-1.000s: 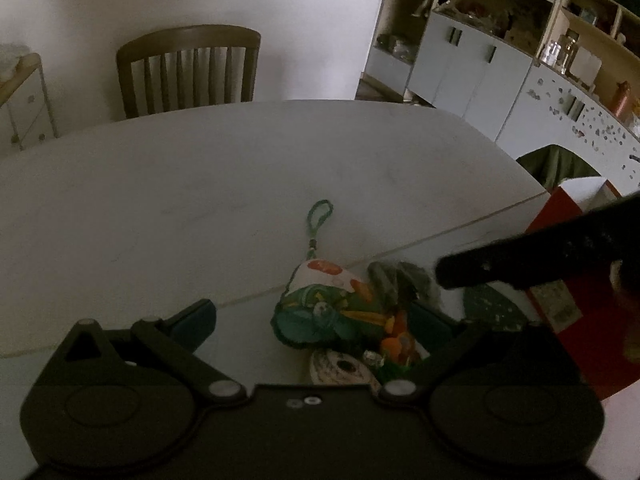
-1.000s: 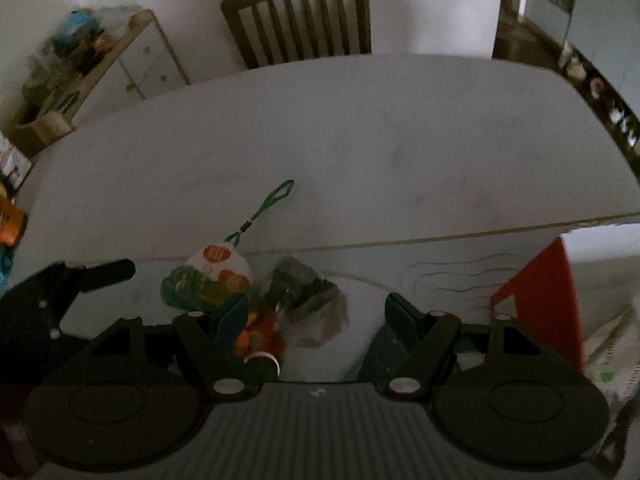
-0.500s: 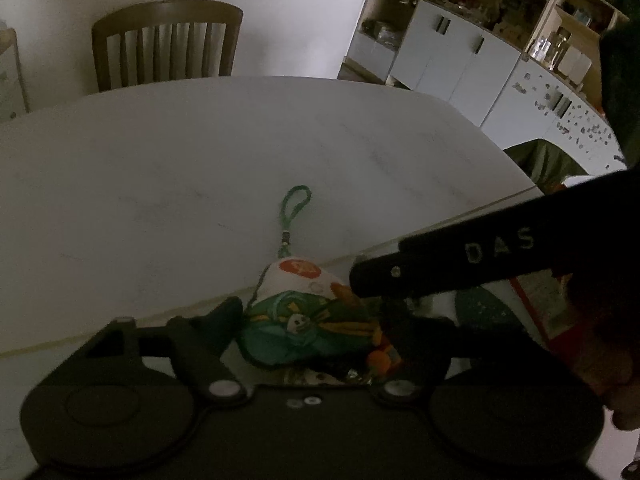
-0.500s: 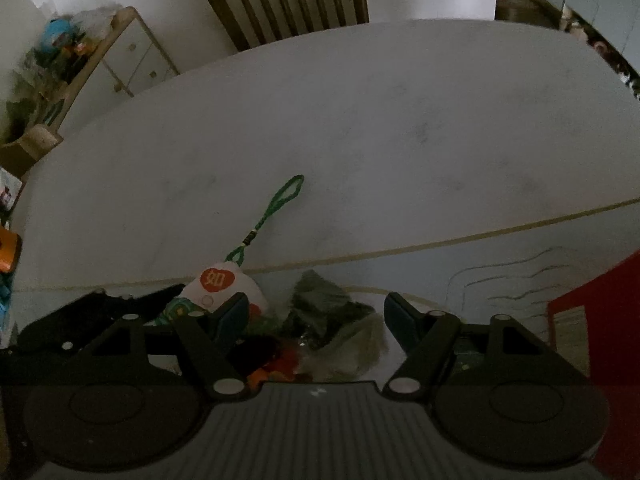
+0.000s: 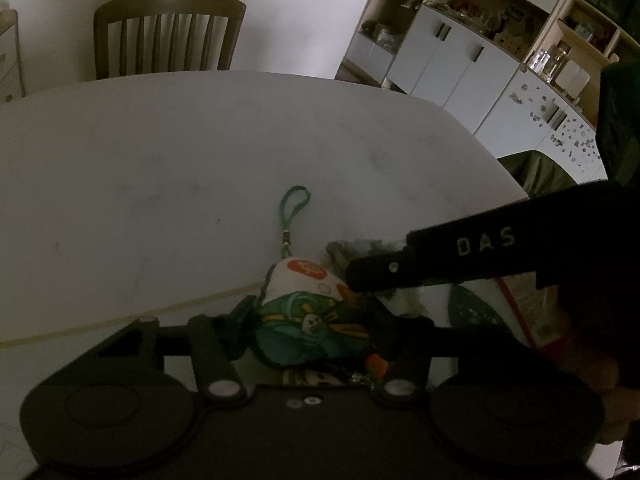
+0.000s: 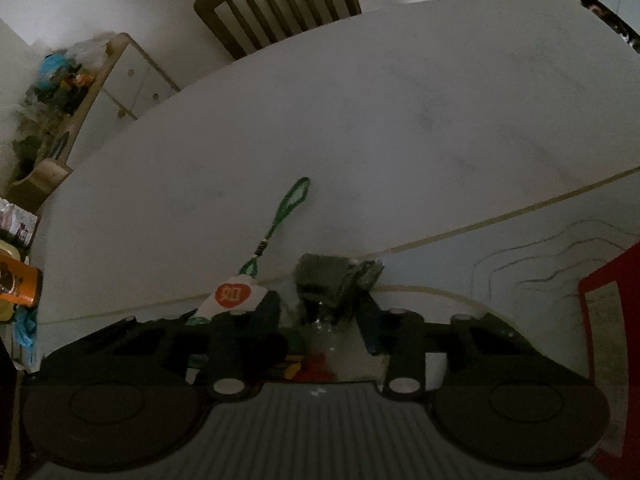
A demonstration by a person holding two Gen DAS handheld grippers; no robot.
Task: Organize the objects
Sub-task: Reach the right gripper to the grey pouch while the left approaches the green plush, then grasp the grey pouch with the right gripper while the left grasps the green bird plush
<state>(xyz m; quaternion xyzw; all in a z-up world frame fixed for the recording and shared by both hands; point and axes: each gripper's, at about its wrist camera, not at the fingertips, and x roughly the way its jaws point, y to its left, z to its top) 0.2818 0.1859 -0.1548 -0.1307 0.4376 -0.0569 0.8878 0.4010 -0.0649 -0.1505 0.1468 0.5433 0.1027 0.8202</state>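
A green and white embroidered sachet with a green cord loop lies on the white table. My left gripper straddles it, jaws closing, and both fingers touch its sides. Beside it on the right lies a crumpled grey-green packet with clear plastic around it. My right gripper has that packet between its closing jaws, and the fingers rest against it. In the left wrist view a right-gripper finger crosses above the sachet. The sachet's white tip shows by the right gripper's left finger.
Small orange bits lie under the sachet. A red box stands at the right of the pile. A wooden chair is at the table's far side. White cabinets lie beyond; an orange can is at the left.
Both grippers' jaws have narrowed. The left fingers came in against the sachet. The right gripper sank lower over the pile and its fingers closed in on the grey-green packet.
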